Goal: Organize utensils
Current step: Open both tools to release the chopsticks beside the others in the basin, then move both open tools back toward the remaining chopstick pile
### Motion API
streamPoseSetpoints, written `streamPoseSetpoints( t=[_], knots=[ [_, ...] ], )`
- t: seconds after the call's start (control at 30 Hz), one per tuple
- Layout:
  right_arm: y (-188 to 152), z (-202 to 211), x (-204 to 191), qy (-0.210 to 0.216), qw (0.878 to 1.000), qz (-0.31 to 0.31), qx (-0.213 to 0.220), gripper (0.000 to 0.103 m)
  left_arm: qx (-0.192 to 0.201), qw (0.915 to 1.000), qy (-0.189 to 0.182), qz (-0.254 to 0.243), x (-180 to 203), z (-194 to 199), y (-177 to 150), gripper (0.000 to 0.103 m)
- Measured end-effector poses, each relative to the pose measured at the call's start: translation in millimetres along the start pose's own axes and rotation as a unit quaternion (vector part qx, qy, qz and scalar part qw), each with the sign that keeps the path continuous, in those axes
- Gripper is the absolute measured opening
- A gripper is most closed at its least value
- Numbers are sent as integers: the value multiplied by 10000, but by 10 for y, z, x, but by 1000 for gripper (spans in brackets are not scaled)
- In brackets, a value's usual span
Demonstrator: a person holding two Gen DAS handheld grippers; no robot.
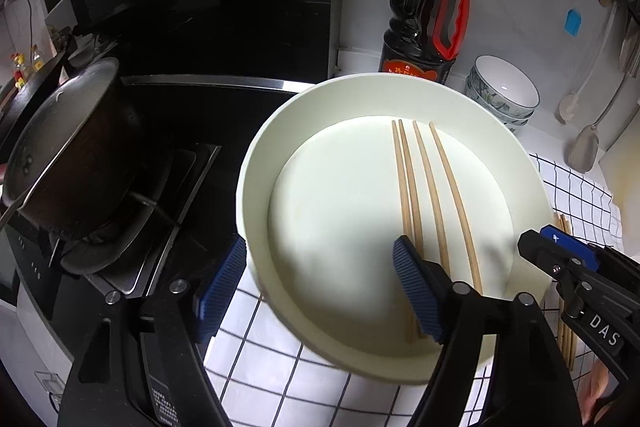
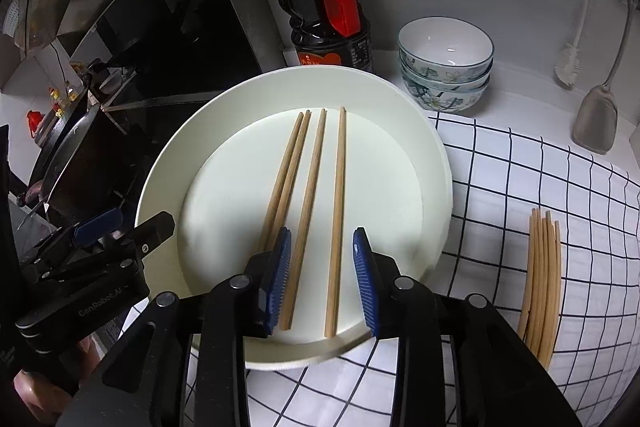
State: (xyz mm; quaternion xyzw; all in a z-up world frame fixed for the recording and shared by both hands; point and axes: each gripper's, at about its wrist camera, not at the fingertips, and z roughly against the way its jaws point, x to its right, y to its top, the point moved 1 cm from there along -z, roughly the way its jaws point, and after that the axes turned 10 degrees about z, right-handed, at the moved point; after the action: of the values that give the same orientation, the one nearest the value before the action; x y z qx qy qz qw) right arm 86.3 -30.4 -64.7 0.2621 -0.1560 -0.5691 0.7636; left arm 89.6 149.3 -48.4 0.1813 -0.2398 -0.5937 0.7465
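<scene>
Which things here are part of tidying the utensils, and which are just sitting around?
Part of the job:
chopsticks in the tray
round tray
loose chopsticks on the cloth

Just lying about:
sauce bottle
stacked bowls
pot on the stove
hanging spatula
checked cloth

Round tray (image 2: 434, 163): pale cream, plain. Four chopsticks (image 2: 308, 203) in it: light tan wood. Cloth (image 2: 540, 187) under the tray: white with thin black grid. Bowls (image 2: 446, 67) behind the tray: white with blue-green floral print. Bottle (image 2: 320, 11) behind the tray: dark liquid, red cap and handle. Gripper pads (image 2: 364, 283): ribbed blue on black.
</scene>
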Motion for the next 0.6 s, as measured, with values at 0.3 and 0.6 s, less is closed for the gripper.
streamPoseSetpoints(
  t=[0.3, 0.6],
  knots=[
    [-175, 296, -33, 10, 9999, 66, 85, 43, 106, 9999, 48, 51, 45, 271, -158, 82],
    [-417, 568, 28, -16, 9999, 67, 143, 50, 194, 9998, -8, 52, 169, 514, -339, 86]
  ],
)
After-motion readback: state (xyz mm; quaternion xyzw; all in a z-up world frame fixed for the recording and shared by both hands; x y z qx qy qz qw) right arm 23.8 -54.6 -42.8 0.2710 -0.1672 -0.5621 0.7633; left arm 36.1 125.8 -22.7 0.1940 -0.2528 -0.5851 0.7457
